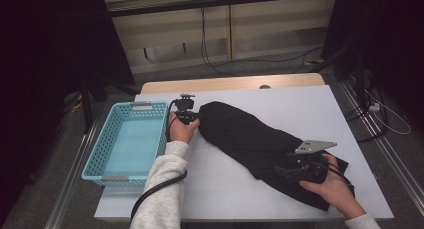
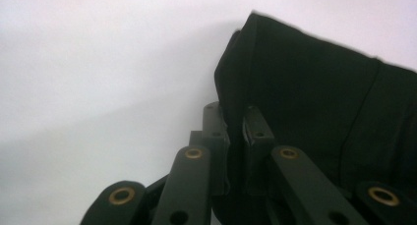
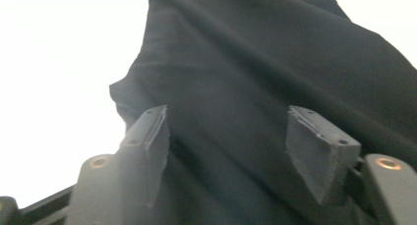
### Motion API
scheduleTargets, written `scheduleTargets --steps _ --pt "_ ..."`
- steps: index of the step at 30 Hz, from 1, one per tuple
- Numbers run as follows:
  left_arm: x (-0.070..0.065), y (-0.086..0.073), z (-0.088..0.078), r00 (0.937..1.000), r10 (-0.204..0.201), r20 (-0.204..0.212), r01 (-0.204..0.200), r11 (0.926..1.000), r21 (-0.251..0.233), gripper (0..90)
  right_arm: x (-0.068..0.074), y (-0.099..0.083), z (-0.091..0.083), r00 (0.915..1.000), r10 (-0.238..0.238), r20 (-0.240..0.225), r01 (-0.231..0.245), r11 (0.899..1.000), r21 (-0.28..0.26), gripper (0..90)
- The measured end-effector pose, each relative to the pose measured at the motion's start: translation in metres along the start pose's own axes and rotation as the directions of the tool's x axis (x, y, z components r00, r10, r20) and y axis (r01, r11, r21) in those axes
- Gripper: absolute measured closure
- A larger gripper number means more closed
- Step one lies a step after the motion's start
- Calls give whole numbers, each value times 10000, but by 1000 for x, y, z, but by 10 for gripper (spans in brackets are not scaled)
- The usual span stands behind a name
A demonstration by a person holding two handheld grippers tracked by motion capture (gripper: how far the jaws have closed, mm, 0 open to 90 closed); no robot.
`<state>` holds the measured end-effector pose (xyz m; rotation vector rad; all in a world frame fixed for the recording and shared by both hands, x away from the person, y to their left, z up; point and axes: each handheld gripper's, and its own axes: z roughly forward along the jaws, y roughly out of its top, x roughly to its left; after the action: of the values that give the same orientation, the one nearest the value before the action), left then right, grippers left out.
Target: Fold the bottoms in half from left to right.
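Nearest the camera: two forearms coming in from the bottom edge of the high view, one in a pale grey sleeve [image 1: 161, 189], each hand carrying a set of tongs.

Going left to right:

- Turquoise perforated basket [image 1: 102, 163] at the left edge of the white worktop [image 1: 220, 184], hanging slightly past that edge, with nothing visible inside.
- Left tongs [image 1: 194, 120] just beside the basket's far right corner, at the far left end of the black garment [image 1: 250, 139]. Pressed together on a fold of that cloth, as seen in the left gripper view: fabric edge [image 2: 235, 136] pinched between the two narrow black tips, the rest of the cloth spreading up and to the right, bare worktop on the other side.
- Black garment lying as a long, folded strip across the middle of the worktop, slanting from the far left end down to the near right corner, well apart from the far edge.
- Right tongs [image 1: 281, 172] at the near right end of the garment, close to the worktop's near right corner, grey three-cornered plate on top. Spread apart, seen in the right gripper view [image 3: 226, 156]: both tips over the dark cloth, a wide gap between them, with the cloth passing under and between them and neither pad closed on it.
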<state>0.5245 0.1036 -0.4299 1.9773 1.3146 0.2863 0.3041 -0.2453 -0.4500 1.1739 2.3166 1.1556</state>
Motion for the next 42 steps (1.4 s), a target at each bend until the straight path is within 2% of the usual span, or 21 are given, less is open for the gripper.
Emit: scheduleTargets --steps 3,5,10,11,14,17,19,21,22,23,25,26,30,32,33,35,36,37,39,40,42 --pt "-3 5 -4 9997 181 -172 -183 9997 -138 835 9 2 5 9998 -145 -138 145 9999 3 390" --pt "-4 8 -5 9997 116 -221 -122 9995 -282 835 14 4 10 9995 -204 -260 203 9998 -71 430" --pt "-1 13 -11 9982 119 -581 -150 9985 -526 837 29 5 20 9957 -568 -729 580 9982 150 427" --pt "1 13 -12 9985 38 -548 -67 9985 -537 836 32 4 21 9951 -644 -754 660 9976 184 443" --pt "0 13 -12 9988 130 -473 -155 9984 -544 836 38 3 22 9909 -1015 -879 1038 9944 212 478" --pt "-1 12 -13 9987 166 -490 -191 9984 -524 835 39 0 28 9912 -1144 -672 1185 9911 606 483" --pt "-1 11 -12 9988 141 -473 -167 9985 -530 835 39 -2 31 9878 -1408 -660 1439 9886 449 495" --pt "1 10 -13 9990 91 -448 -114 9986 -509 835 38 -1 31 9884 -1436 -491 1461 9879 520 618" --pt "1 10 -13 9990 28 -455 -52 9986 -527 835 37 -2 30 9886 -1448 -405 1467 9880 479 760" --pt "2 10 -13 9989 -18 -467 -7 9985 -541 835 36 -2 30 9880 -1453 -530 1477 9880 452 825" --pt "2 10 -13 9988 -35 -495 12 9989 -472 835 35 -2 26 9873 -1319 -882 1369 9891 533 841" --pt "3 10 -14 9990 -55 -453 34 9989 -458 835 36 -3 23 9835 -1424 -1113 1497 9869 600 849" --pt "3 9 -12 9987 -66 -513 57 9998 -179 833 40 -8 14 9761 -1460 -1607 1587 9849 692 838" --pt "3 7 -10 9981 79 -619 -83 9999 -57 831 41 -9 14 9765 -1410 -1631 1538 9857 686 742" --pt "3 5 -8 9972 73 -738 -73 10000 9 830 41 -9 15 9775 -1369 -1607 1503 9859 742 679" --pt "4 3 -6 9969 -61 -781 79 9997 232 830 42 -7 15 9792 -1282 -1573 1406 9876 701 637" --pt "5 3 -6 9963 -28 -854 49 9997 241 827 42 -6 15 9804 -1214 -1552 1320 9894 598 574" --pt "6 2 -6 9960 -10 -894 32 9997 241 825 42 -5 14 9824 -1113 -1498 1202 9914 517 544" --pt "5 1 -6 9959 97 -894 -75 9996 259 812 40 -3 12 9832 -1205 -1373 1258 9916 305 524" --pt "6 1 -6 9948 153 -1009 -138 9998 150 795 38 -2 11 9847 -1141 -1317 1179 9928 209 493" --pt "7 -1 -4 9944 284 -1020 -276 9996 97 697 34 0 9 9885 -929 -1194 943 9955 62 487"
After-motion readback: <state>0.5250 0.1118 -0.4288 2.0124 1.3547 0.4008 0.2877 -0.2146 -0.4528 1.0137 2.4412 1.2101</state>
